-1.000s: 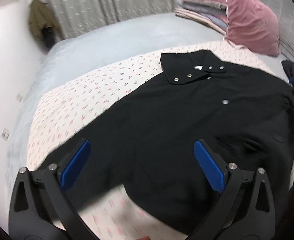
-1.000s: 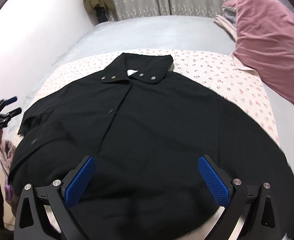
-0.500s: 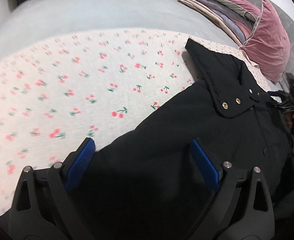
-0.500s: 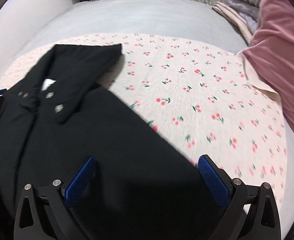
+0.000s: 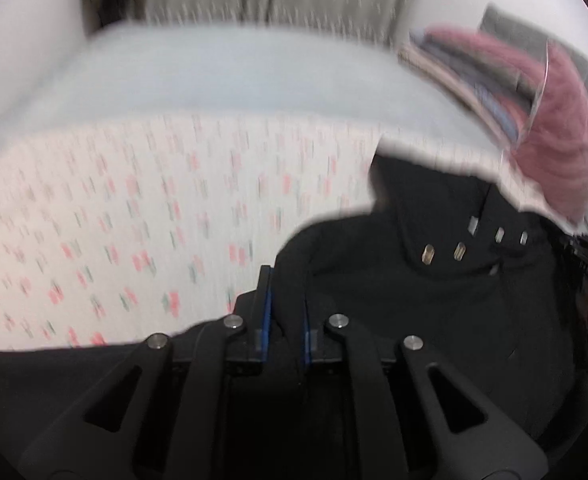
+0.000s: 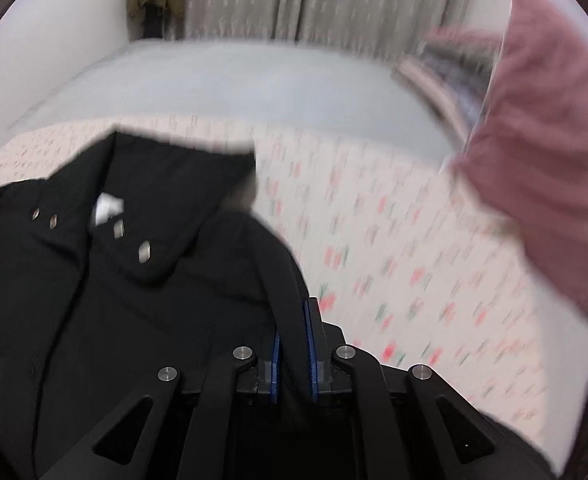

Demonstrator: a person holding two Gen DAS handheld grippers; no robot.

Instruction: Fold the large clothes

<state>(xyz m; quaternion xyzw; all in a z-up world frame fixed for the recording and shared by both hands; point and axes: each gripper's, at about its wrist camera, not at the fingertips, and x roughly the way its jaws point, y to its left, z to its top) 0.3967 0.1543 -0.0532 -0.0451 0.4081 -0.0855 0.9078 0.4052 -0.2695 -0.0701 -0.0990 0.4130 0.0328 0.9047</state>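
So the black jacket (image 5: 434,320) with silver snaps on its collar is lying on the cherry-print sheet (image 5: 113,220). The left gripper (image 5: 285,300) and right gripper (image 6: 294,320) have both just clamped down, each pinching a bunched shoulder edge of fabric.

1 black coat (image 5: 434,320), 2 grippers, 1 pink pillow (image 6: 554,160), 1 cherry-print sheet (image 5: 133,220)

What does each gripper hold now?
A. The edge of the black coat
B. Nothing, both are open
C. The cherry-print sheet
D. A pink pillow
A. The left gripper and the right gripper are each closed with a fold of the black coat between the blue pads.
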